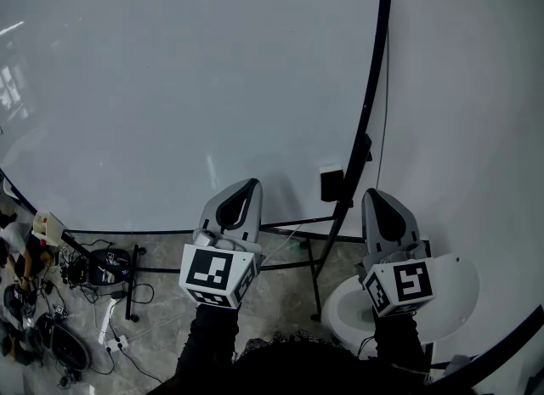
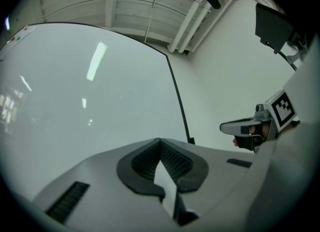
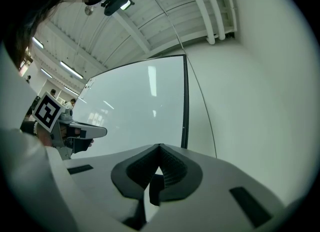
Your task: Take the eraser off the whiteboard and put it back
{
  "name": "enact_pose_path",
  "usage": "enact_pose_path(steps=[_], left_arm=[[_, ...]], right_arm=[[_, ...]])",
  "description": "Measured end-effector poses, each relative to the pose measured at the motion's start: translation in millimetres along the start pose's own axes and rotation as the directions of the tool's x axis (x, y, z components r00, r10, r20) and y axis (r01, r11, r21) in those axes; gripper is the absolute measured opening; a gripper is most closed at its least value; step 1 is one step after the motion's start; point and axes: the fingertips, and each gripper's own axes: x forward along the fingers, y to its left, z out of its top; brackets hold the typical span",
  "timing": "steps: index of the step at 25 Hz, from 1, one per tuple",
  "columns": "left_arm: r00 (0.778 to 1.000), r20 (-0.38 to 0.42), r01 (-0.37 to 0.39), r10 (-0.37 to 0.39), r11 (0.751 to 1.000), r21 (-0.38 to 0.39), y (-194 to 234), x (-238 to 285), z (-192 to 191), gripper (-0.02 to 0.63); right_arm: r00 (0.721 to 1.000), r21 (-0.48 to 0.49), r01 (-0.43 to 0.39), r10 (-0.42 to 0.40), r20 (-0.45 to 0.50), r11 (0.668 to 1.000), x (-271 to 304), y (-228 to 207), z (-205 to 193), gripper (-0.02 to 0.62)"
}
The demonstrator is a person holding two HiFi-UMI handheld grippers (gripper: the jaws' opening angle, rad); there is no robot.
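The big whiteboard stands up tall on a black stand, so a person can reach its face from the front. It is clean, with no writing on it.

The person holds both tongs low, in front of the bottom edge of the board, side by side and well apart. They point at the board and tip up a little. I think they are just waiting to start, since neither one is near the thing to be picked up.

The left tongs are pressed together at the tips. Nothing is between them, and they touch nothing. The right tongs are pressed together too, and they are empty as well.

A small dark block with a pale top sits at the bottom right corner of the board, just beside the black frame. I think this is the eraser, parked low where it is easy to grab. It lies between the two tongs, closer to the right one, and no tongs touch it yet.
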Motion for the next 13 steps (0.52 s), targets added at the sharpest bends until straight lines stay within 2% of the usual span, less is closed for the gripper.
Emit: enact_pose_path(steps=[13], left_arm=[[1.0,-0.006,0.004,-0.004,1.0,0.015,1.2,6.0,-4.2,0.006]], right_arm=[[1.0,0.004,-0.015,0.015,-0.011,1.0,8.9,-1.3,-8.9,0.006]])
